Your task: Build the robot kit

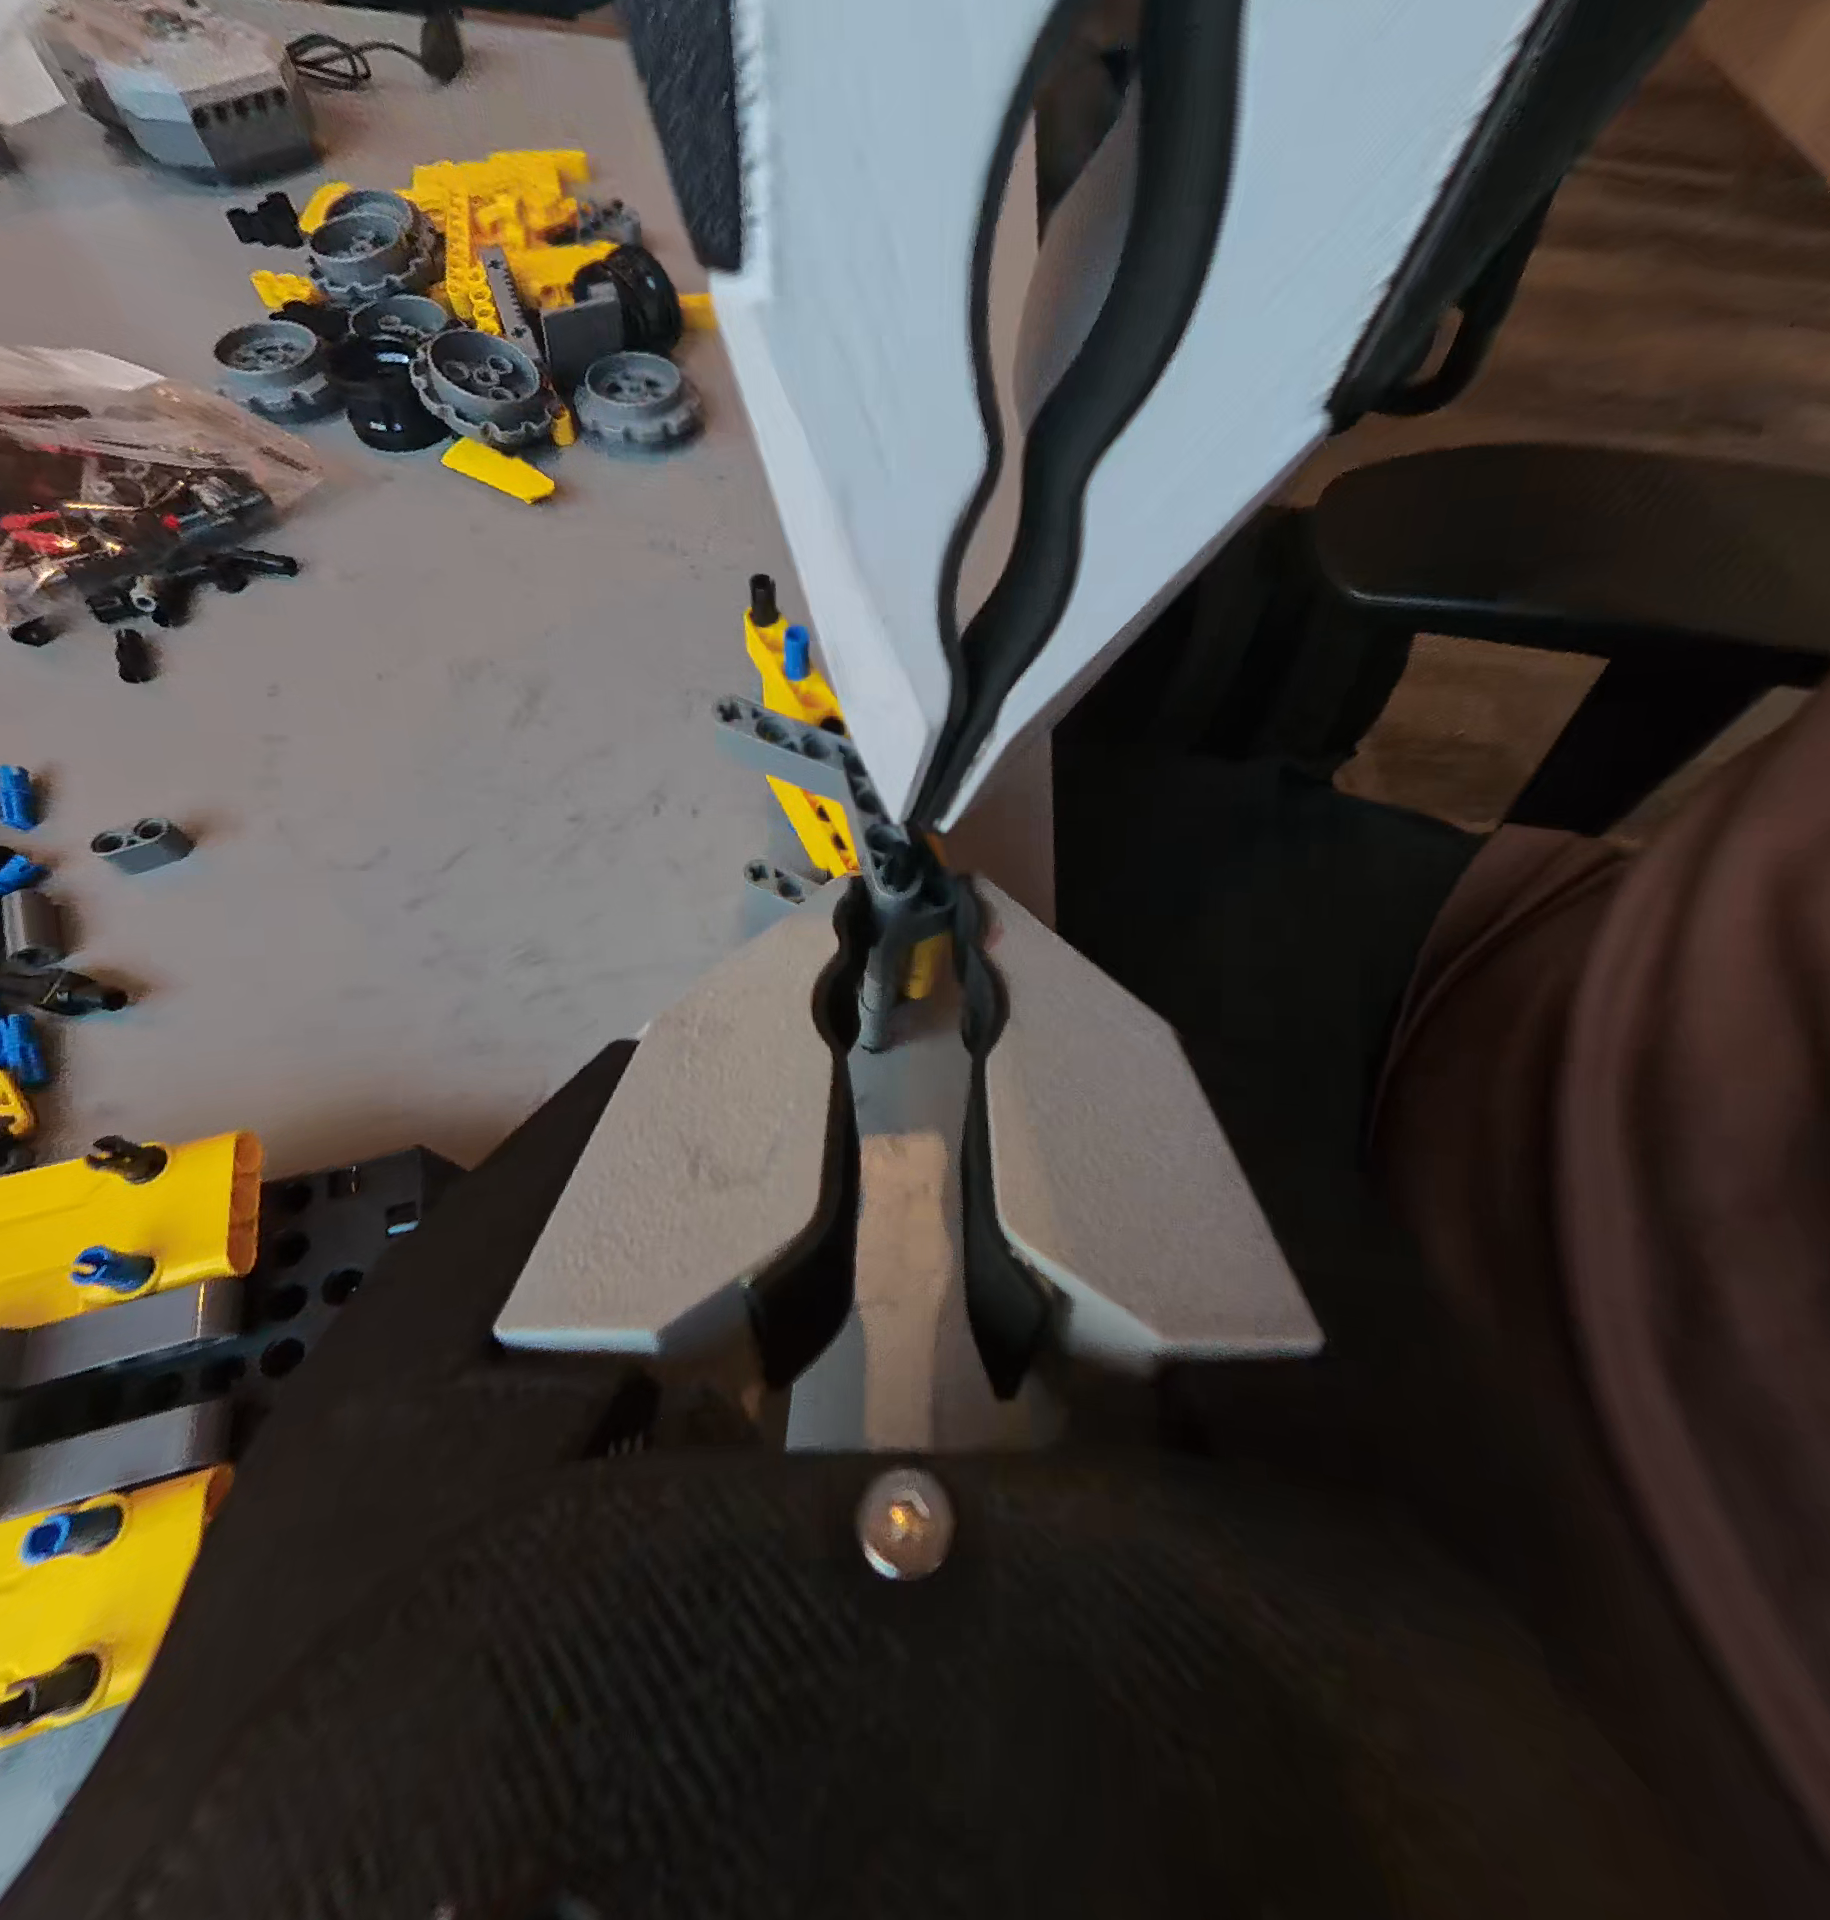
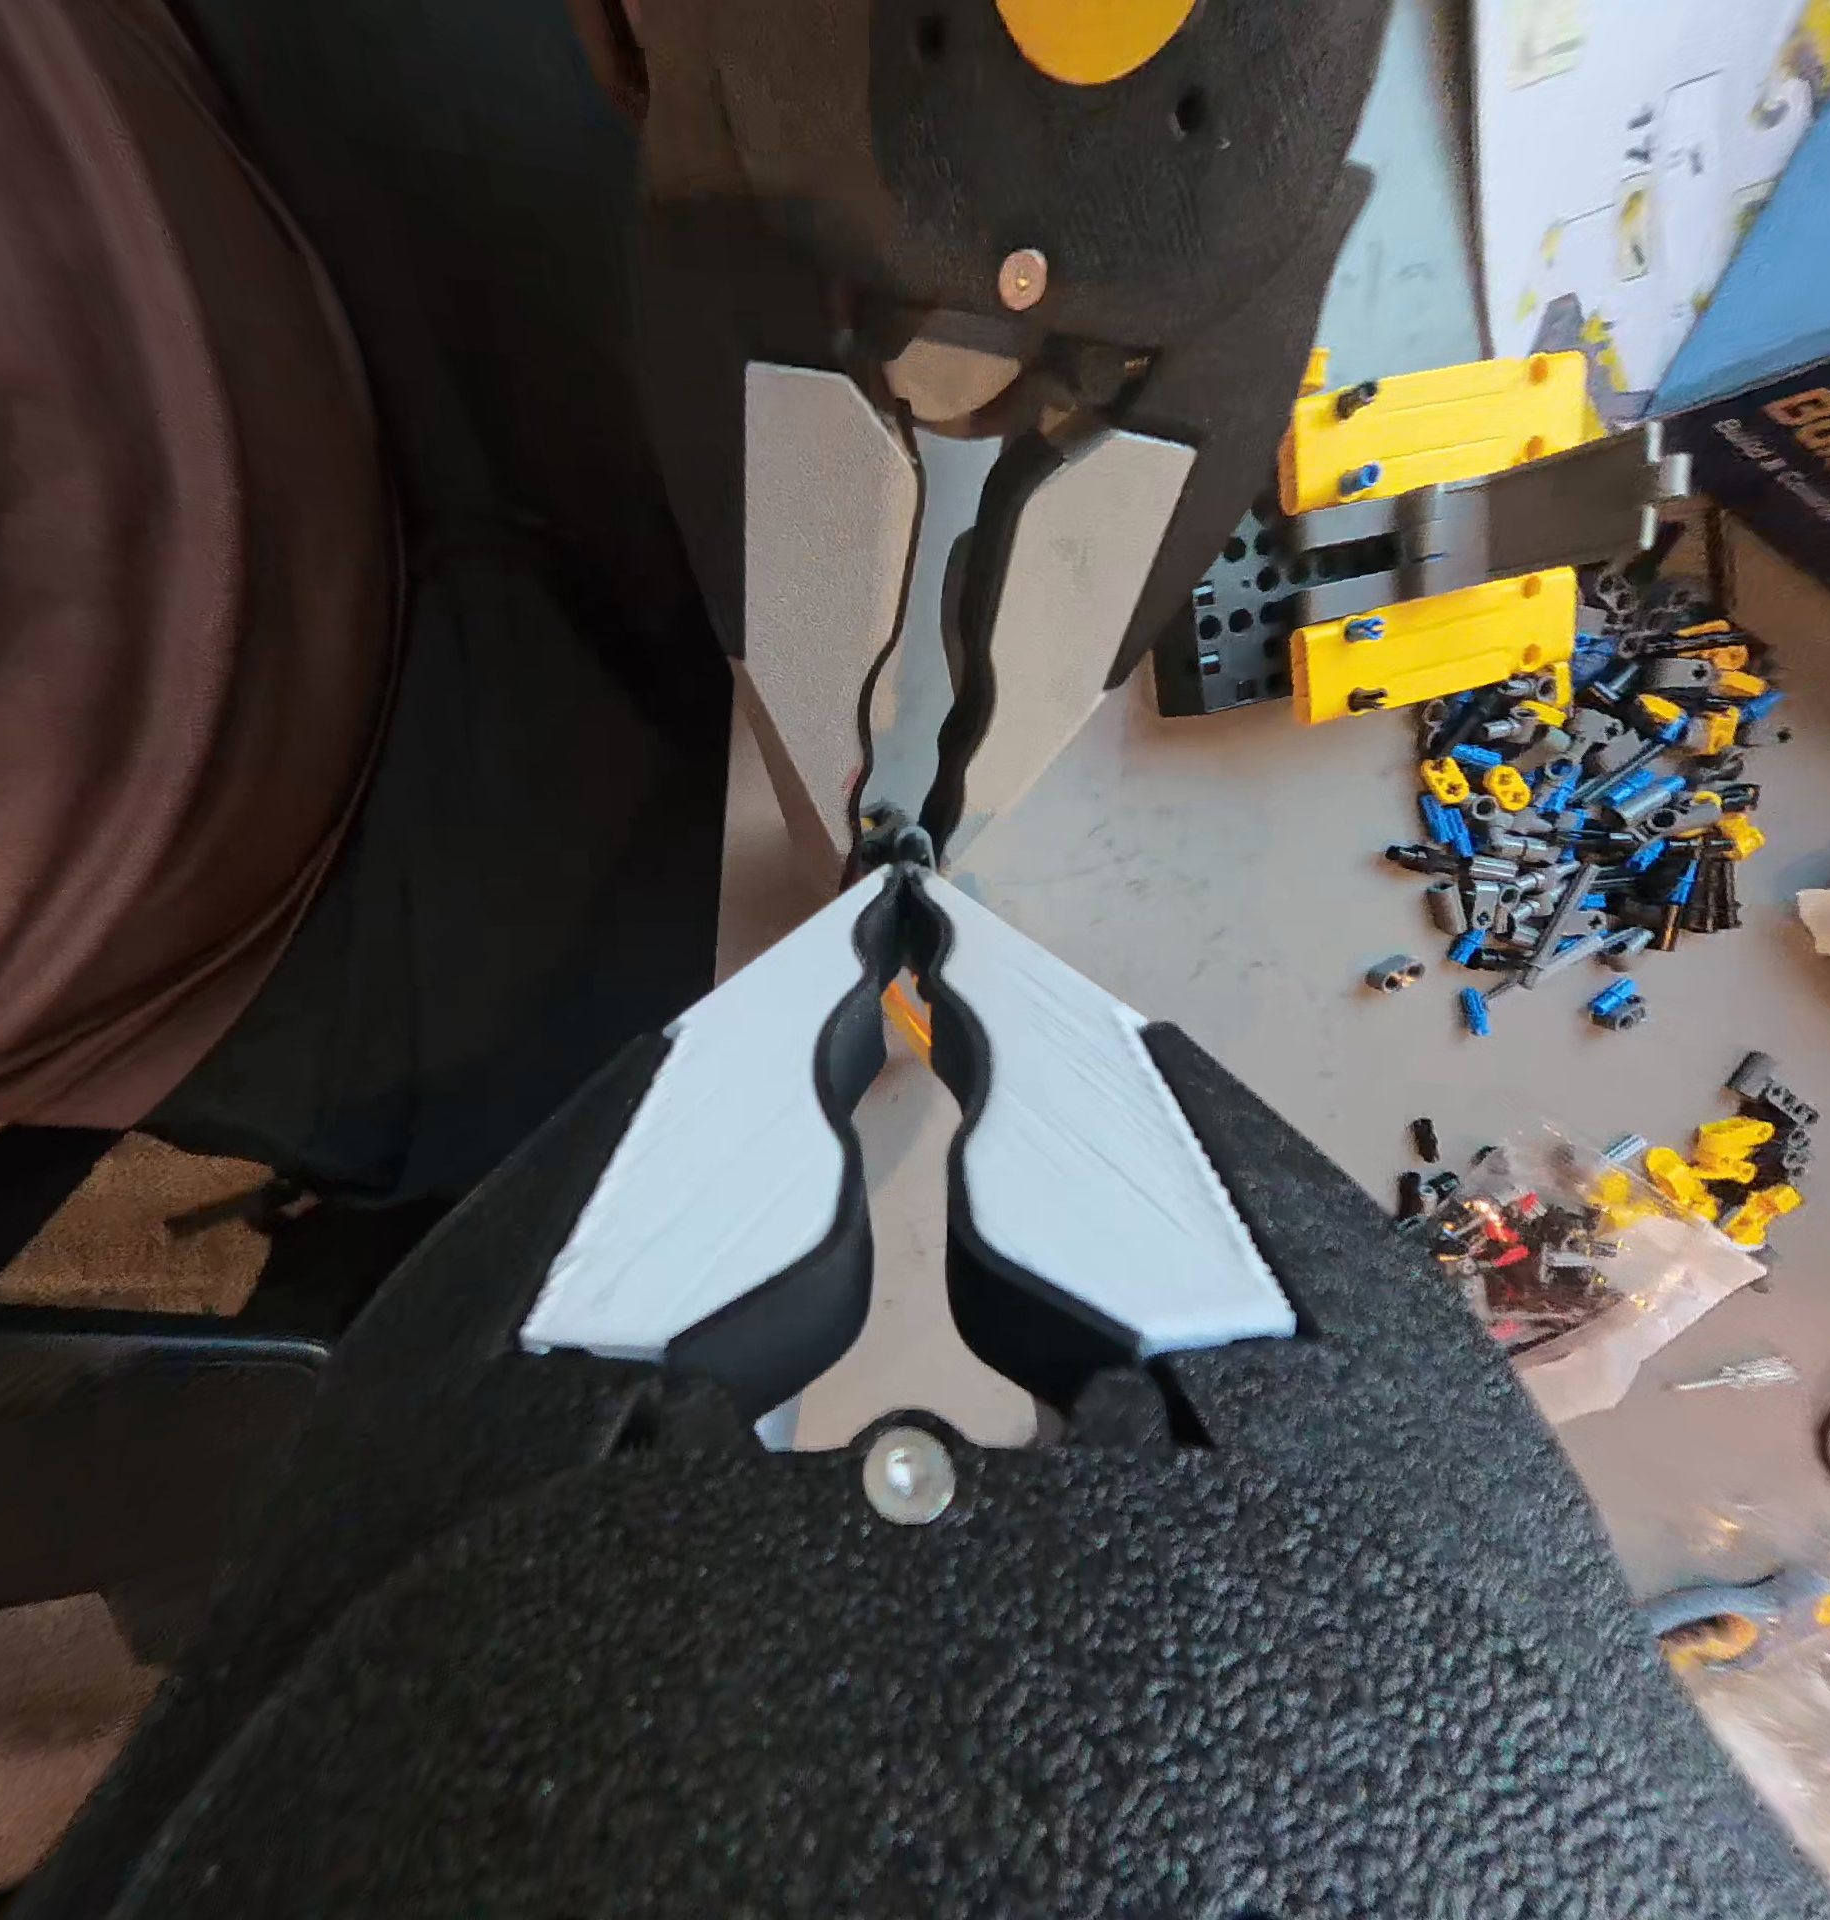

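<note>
The left gripper (image 1: 906, 935) is clamped narrow on a small grey-and-yellow beam assembly (image 1: 823, 774), gripping its near end where a grey beam and a yellow piece meet. The right gripper (image 2: 906, 904) comes in from the opposite side, tips nearly together and pressed against a small black part (image 2: 895, 836) at the same joint; whether it truly pinches that part or only touches it is hard to tell.

The likely trouble is a slip: both grips sit on tiny contact areas right at the tips, so a slight twist or uneven push could pop the part out or pry the assembly loose over the edge of the grey surface (image 1: 495, 748), towards the person's lap.

The two grippers point at each other, nose to nose, held just off the surface edge, close to the person's brown-clad body (image 1: 1669, 1247). Loose wheels (image 1: 475, 379), pins (image 2: 1586, 810) and a bag of parts (image 1: 90, 478) lie well apart.
</note>
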